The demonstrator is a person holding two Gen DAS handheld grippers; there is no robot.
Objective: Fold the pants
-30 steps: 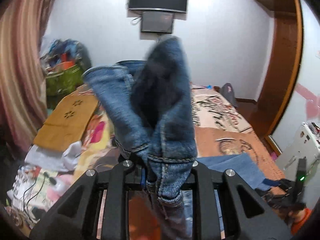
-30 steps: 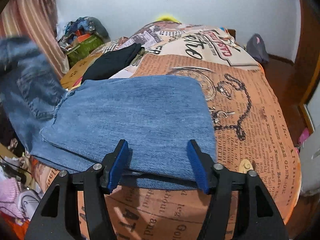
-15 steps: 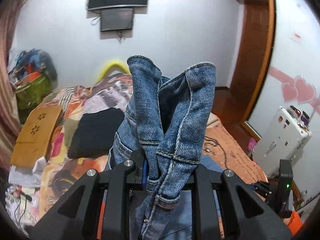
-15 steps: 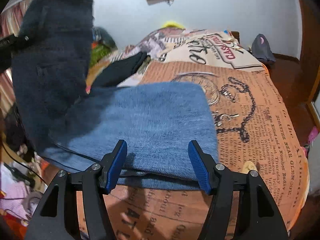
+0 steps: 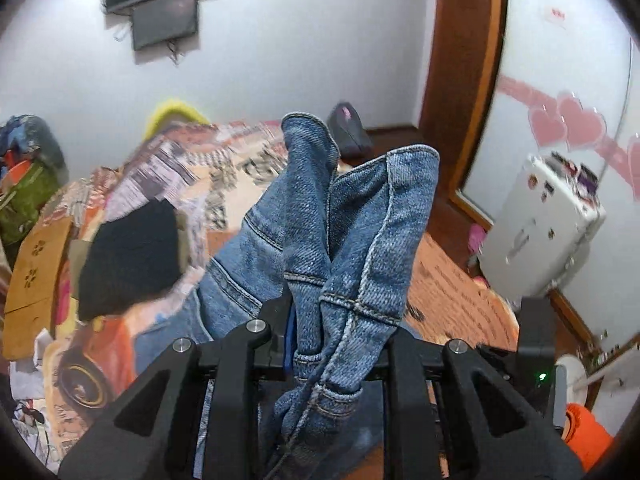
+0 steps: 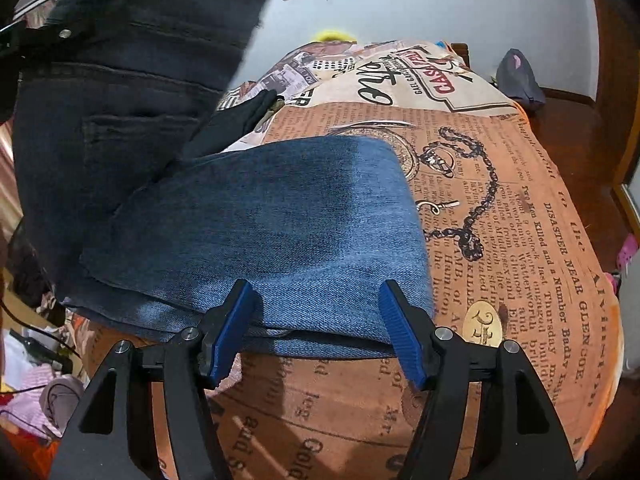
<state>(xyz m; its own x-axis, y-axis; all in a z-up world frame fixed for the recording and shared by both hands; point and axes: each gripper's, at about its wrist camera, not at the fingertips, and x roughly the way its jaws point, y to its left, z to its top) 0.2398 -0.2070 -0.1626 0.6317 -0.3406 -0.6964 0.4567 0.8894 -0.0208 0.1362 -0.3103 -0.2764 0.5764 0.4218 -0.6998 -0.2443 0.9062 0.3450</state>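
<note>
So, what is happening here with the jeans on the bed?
A person is folding the jeans on the bed. The left gripper is shut on the bunched waistband end and holds it raised above the folded legs. The right gripper is open at the near edge of the flat part, gripping nothing.

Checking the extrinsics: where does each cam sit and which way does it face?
Left wrist: on the left gripper, facing up the bed toward the wall; jaws shut on the bunched jeans filling the centre.
Right wrist: on the right gripper, angled down over the bedspread; jaws open at the near edge of the flat folded part.
Shared: jeans, bed, black garment, wall monitor.
</note>
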